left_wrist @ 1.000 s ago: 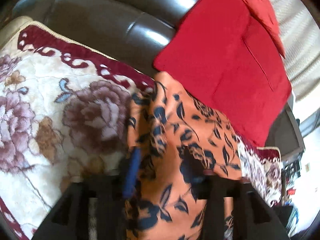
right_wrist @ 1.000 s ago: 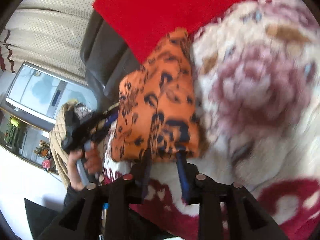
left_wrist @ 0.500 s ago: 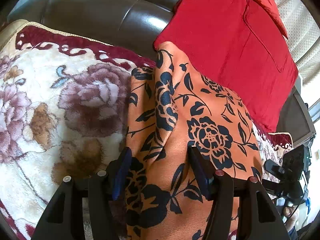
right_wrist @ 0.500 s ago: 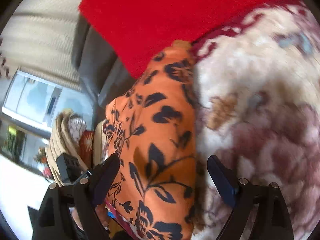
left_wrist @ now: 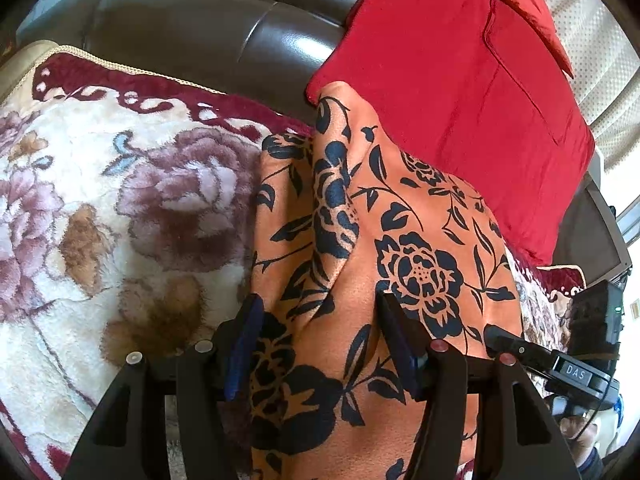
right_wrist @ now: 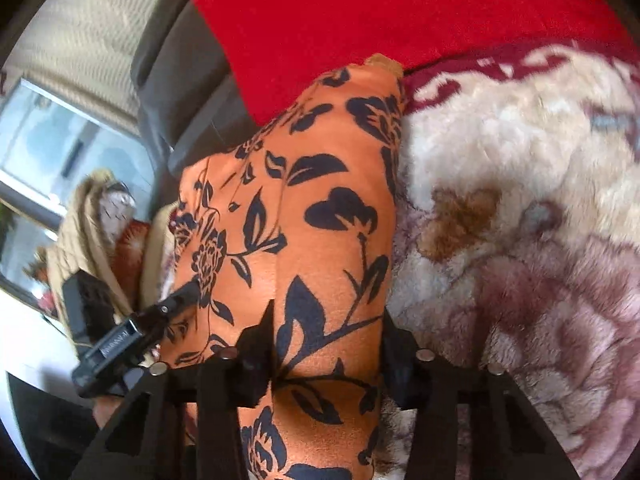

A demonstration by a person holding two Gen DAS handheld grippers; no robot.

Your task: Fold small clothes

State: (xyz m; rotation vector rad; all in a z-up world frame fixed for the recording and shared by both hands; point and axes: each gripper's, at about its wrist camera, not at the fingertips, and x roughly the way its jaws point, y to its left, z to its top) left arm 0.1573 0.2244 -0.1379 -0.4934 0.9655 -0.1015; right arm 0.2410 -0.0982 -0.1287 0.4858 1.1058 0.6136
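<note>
An orange garment [left_wrist: 400, 220] with a black flower print lies folded in a long strip on a floral blanket [left_wrist: 120, 200]. My left gripper [left_wrist: 320, 340] straddles its near left part. One pad lies against the cloth's left edge, the other presses into the top, and a ridge of cloth is bunched between them. In the right wrist view the same garment [right_wrist: 320, 200] fills the gap of my right gripper [right_wrist: 330, 344]. Its jaws are closing, and both pads touch the cloth, which creases at the left finger.
A red cushion [left_wrist: 460, 80] leans on the dark leather sofa back [left_wrist: 200, 20], touching the garment's far end. The other gripper's black body [left_wrist: 580, 372] shows at the right edge. A beige cloth pile [right_wrist: 80, 232] and a window [right_wrist: 52, 140] lie beyond the sofa's end.
My right gripper let go of the garment's edge, opened wide, slid along the strip and narrowed on it again. The garment settled flat under the left gripper, whose jaws kept their width.
</note>
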